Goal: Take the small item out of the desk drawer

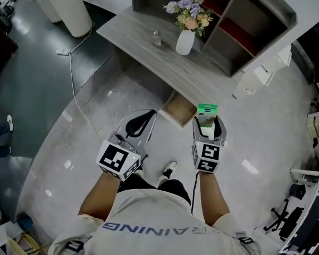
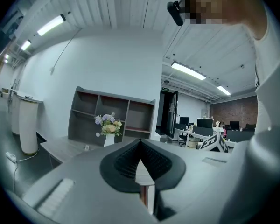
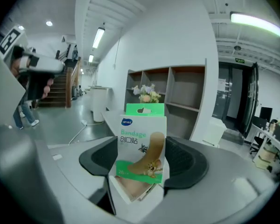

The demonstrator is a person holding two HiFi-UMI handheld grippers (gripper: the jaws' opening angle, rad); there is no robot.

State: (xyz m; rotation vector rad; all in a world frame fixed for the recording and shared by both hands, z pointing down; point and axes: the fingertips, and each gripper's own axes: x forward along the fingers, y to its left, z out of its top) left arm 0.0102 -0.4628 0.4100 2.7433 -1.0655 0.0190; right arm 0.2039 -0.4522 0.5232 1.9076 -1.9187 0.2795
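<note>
Tongs first: the left gripper point(image 1: 149, 114) has its jaws closed together with nothing between them. In its own view the dark pads point(image 2: 123, 162) meet at their tips, with only a narrow gap lower down. The right gripper point(image 1: 208, 125) is clamped on a green-and-white bandage box point(image 1: 207, 110), one pad against each side of it.

Only the head view shows the open drawer point(image 1: 179, 109), which juts out from under the desk point(image 1: 149, 41). That view also shows the person's shoe point(image 1: 169, 170) and a cable point(image 1: 73, 84) trailing over the floor. The right gripper view alone shows the box's front point(image 3: 141, 141): the printed word "Bandage" and a cartoon picture, with the box upright and its green hang tab on top. It also shows a staircase point(image 3: 56, 90) down the hall. The left gripper view alone takes in a far office area with monitors point(image 2: 205, 123).

By count there are two grippers, each with one marker cube point(image 1: 117, 158), and one bandage box. There is also one open drawer, one white vase of flowers point(image 1: 185, 40), one small glass bottle point(image 1: 156, 37) on the desk, one shelf unit point(image 1: 239, 20) and two white bins point(image 1: 69, 7).

The box is out of the drawer, held in the air in front of the desk and just to the drawer's right in the head view. It sits between the right gripper's jaws, its top rising above them. It is well apart from the left gripper, which hangs on the drawer's other side.
</note>
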